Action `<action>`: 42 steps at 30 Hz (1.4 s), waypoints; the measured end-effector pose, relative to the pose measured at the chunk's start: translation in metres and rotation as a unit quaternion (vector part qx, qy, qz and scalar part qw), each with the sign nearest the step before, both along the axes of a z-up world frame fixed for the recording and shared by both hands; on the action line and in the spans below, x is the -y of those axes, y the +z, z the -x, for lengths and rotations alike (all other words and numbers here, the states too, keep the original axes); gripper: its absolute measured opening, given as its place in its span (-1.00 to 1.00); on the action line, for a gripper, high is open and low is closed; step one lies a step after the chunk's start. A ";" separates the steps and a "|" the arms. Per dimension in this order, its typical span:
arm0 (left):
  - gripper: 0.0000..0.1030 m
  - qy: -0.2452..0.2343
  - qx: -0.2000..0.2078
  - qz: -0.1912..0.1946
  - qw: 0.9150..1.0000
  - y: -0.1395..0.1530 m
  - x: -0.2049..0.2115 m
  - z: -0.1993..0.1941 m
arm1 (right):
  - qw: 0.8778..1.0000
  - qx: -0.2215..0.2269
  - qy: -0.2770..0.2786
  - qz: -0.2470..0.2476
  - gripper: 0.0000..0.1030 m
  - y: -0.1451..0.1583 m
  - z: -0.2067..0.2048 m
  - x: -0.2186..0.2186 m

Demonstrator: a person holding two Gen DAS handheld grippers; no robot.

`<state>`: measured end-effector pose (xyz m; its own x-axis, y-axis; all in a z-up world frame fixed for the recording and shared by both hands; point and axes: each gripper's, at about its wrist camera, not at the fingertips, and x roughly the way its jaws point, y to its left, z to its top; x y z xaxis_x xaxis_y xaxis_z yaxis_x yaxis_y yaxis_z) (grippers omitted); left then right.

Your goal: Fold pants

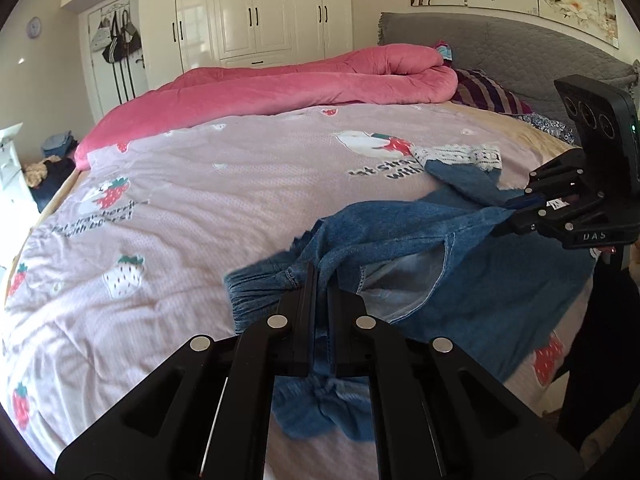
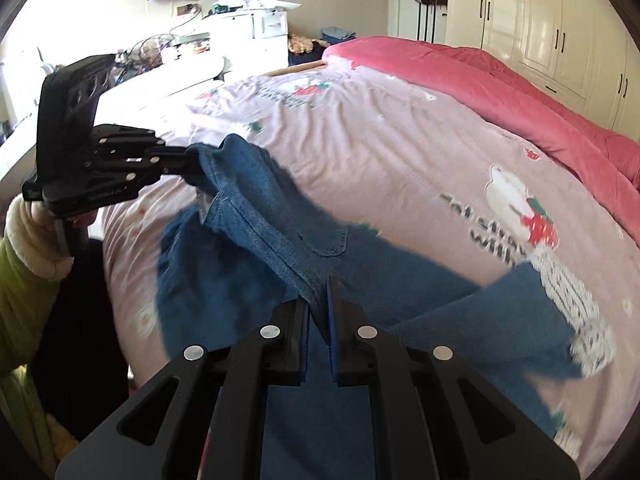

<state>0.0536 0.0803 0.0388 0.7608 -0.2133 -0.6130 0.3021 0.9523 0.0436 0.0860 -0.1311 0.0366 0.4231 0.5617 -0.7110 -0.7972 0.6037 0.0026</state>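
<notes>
left wrist view: the left gripper point(image 1: 318, 280) is clenched on the gathered waistband edge of the blue denim pants point(image 1: 460, 280), with cloth bunched between its two black fingers and more of it hanging below them. the pants are lifted at this edge and stretch rightward to the right gripper point(image 1: 510, 210), which pinches the other end of the same edge. the rest of the garment drapes on the pink strawberry-print bedcover point(image 1: 200, 200), near its right-hand side; one leg with a white lace cuff point(image 1: 460, 156) lies further back on the cover. a rolled pink quilt point(image 1: 300, 84) lies along the far side of the bed, before white wardrobes point(image 1: 256, 8).

right wrist view: the right gripper point(image 2: 320, 300) is clamped on a fold of the denim pants point(image 2: 260, 280), its blue-lined fingers pressed against the cloth. the waistband runs up and left as a taut band to the left gripper point(image 2: 192, 168), also closed on the fabric and held by a hand in a green sleeve point(image 2: 24, 280) with a cream cuff. the legs spread rightward over the bedcover point(image 2: 400, 140), blurred at the lace hem point(image 2: 576, 304).
</notes>
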 end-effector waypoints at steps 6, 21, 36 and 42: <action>-1.00 0.008 -0.012 0.010 1.000 -0.008 0.000 0.024 | 0.999 -0.023 0.001 -0.024 -0.86 -0.013 0.034 0.006; -0.96 0.054 -0.101 0.021 0.993 -0.048 -0.011 0.051 | 0.999 -0.050 -0.002 -0.005 -0.75 -0.063 0.067 -0.011; -0.15 0.089 -0.109 0.010 0.990 -0.036 -0.025 0.078 | 0.995 -0.087 0.009 -0.044 -0.32 -0.066 0.067 -0.003; -0.16 0.116 -0.079 0.047 0.989 -0.006 -0.036 0.083 | 0.994 -0.091 0.018 -0.051 -0.10 -0.057 0.075 0.000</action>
